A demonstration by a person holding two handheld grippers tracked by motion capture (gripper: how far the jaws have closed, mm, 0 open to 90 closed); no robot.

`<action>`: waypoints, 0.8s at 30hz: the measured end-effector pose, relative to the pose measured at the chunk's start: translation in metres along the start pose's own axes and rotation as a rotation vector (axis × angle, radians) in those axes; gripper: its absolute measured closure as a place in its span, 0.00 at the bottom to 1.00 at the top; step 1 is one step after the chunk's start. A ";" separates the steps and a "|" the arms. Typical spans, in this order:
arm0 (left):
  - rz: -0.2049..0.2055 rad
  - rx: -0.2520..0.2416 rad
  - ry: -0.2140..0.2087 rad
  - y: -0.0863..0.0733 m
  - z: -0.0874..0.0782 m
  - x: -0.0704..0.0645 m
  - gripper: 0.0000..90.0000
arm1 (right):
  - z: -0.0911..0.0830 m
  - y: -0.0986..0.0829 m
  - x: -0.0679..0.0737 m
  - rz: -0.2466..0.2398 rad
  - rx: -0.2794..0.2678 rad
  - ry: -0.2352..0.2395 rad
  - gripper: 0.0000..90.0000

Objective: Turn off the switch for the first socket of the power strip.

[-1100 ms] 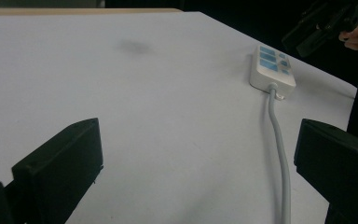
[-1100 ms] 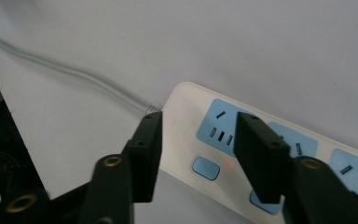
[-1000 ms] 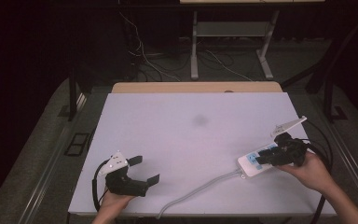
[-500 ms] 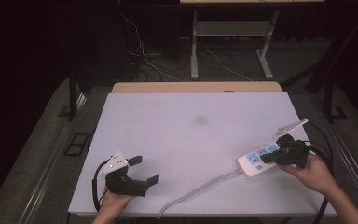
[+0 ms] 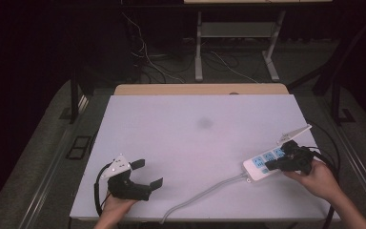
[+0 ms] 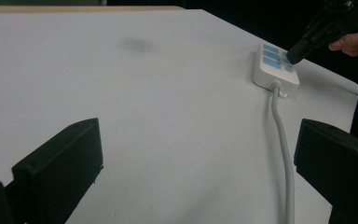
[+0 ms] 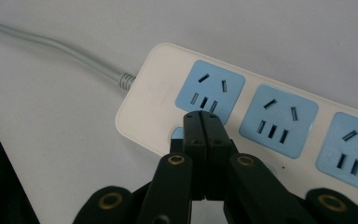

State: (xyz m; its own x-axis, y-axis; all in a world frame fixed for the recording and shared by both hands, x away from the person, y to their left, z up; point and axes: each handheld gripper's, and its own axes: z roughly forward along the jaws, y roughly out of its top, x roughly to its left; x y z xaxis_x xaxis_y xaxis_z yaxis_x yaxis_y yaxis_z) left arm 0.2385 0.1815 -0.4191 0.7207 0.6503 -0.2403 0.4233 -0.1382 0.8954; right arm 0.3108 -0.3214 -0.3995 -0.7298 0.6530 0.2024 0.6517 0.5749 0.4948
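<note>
Right gripper (image 7: 203,122) jaws together over power strip (image 7: 242,112)

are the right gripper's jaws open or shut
Shut. In the right gripper view the right gripper has its two black jaws pressed together, tips over the near edge of the power strip.

Dark lab: white table (image 5: 200,143), floor cables (image 5: 147,62)

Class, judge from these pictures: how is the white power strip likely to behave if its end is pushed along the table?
The power strip looks like a flat, rigid plastic block, so it would probably slide, not roll or tip. Its grey cord curves loosely, so it likely flexes and drags behind. The shut right claw pressing one end might make it pivot.
</note>
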 end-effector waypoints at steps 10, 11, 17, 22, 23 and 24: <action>-0.002 -0.001 0.002 0.000 0.000 0.000 0.00 | 0.006 0.002 0.003 -0.027 0.005 0.001 1.00; -0.002 0.000 0.002 0.000 0.000 0.000 0.00 | 0.006 0.003 0.003 -0.023 0.002 0.002 1.00; -0.001 0.001 0.005 0.000 0.000 0.000 0.00 | 0.011 0.004 0.005 -0.042 0.016 -0.003 1.00; 0.000 0.000 0.003 0.000 0.000 0.000 0.00 | 0.011 0.003 0.007 -0.055 0.016 -0.009 1.00; 0.000 0.000 0.003 0.000 0.000 0.000 0.00 | 0.011 0.003 0.007 -0.055 0.016 -0.009 1.00; 0.001 0.001 0.003 0.000 0.000 0.000 0.00 | 0.011 0.003 0.007 -0.055 0.015 -0.010 1.00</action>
State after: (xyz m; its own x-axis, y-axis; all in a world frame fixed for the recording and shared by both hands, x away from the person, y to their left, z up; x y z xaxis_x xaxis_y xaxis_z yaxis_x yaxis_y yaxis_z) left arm 0.2382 0.1817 -0.4191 0.7192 0.6525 -0.2386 0.4234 -0.1393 0.8952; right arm 0.3095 -0.3096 -0.4057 -0.7624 0.6251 0.1670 0.6140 0.6175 0.4917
